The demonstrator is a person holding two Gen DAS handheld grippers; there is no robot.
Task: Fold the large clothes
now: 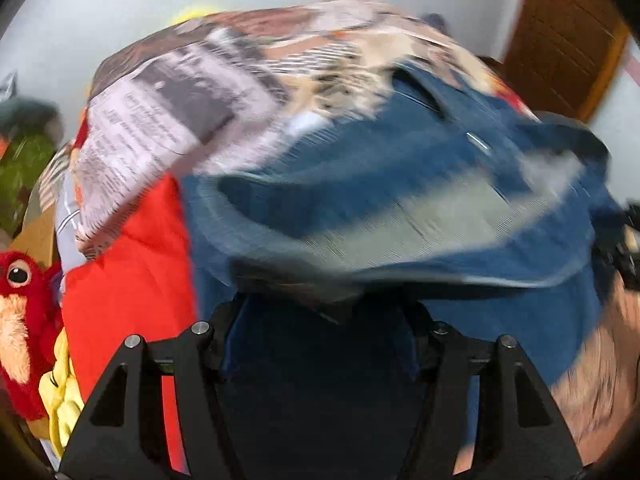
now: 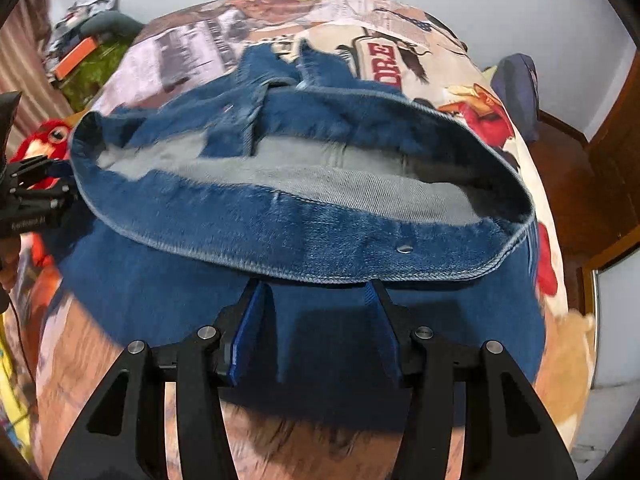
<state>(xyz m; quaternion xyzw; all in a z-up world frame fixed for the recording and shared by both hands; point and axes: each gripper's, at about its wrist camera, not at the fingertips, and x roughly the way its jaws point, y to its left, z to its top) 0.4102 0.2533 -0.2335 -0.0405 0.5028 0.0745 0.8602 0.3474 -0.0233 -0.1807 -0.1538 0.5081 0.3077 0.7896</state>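
I see the blue jeans [image 2: 304,216] lying on the printed bedspread [image 2: 188,52], with the waistband open toward me. My right gripper [image 2: 316,300] hangs just over the denim below the waistband, its two fingers apart and holding nothing. My left gripper [image 1: 320,312] is at the waistband's other end; this view is blurred, so I cannot tell if it clamps the cloth. A red plush toy [image 1: 24,320] lies beside the bed.
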